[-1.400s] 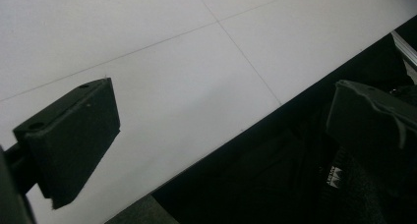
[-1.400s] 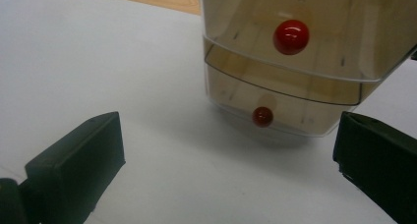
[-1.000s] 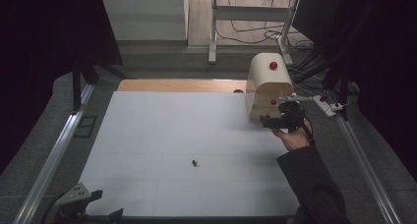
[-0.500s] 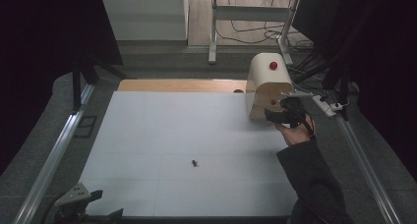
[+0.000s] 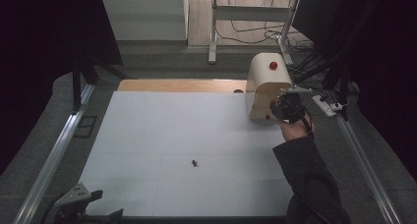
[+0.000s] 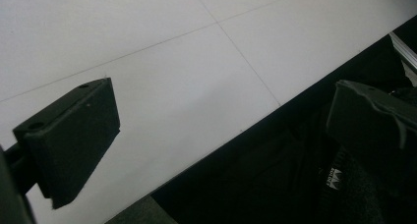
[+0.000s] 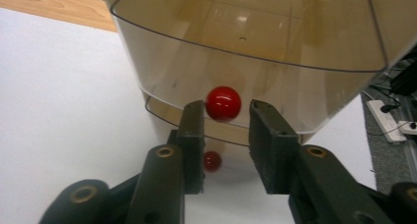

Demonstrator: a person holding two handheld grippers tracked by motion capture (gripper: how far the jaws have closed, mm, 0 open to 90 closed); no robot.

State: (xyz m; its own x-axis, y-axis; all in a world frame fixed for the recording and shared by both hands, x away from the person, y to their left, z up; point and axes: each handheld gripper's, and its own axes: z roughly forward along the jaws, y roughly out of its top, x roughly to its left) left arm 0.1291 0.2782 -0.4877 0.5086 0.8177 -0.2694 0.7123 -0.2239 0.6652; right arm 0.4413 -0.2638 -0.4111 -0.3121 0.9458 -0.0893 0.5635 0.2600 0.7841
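A cream, dome-topped box point(image 5: 265, 81) stands at the table's far right, with a red knob point(image 5: 273, 65) on its top. In the right gripper view its front is a clear, tinted curved cover point(image 7: 255, 32) that carries a red ball knob point(image 7: 223, 103). A smaller red knob point(image 7: 212, 161) sits lower down. My right gripper point(image 7: 226, 135) point(image 5: 282, 108) is open, with one jaw on each side of the upper knob, very close to it. My left gripper point(image 5: 105, 204) point(image 6: 221, 130) lies open at the table's near left corner, holding nothing.
The white table top point(image 5: 187, 130) has a tiny dark speck point(image 5: 194, 163) near its middle. A wooden strip point(image 5: 177, 85) runs along the far edge. Metal rails point(image 5: 54, 155) flank both sides. A power strip point(image 5: 327, 105) and cables lie to the right of the box.
My right gripper has edged a little closer to the front of the box, up to the knob. The left gripper has not moved.
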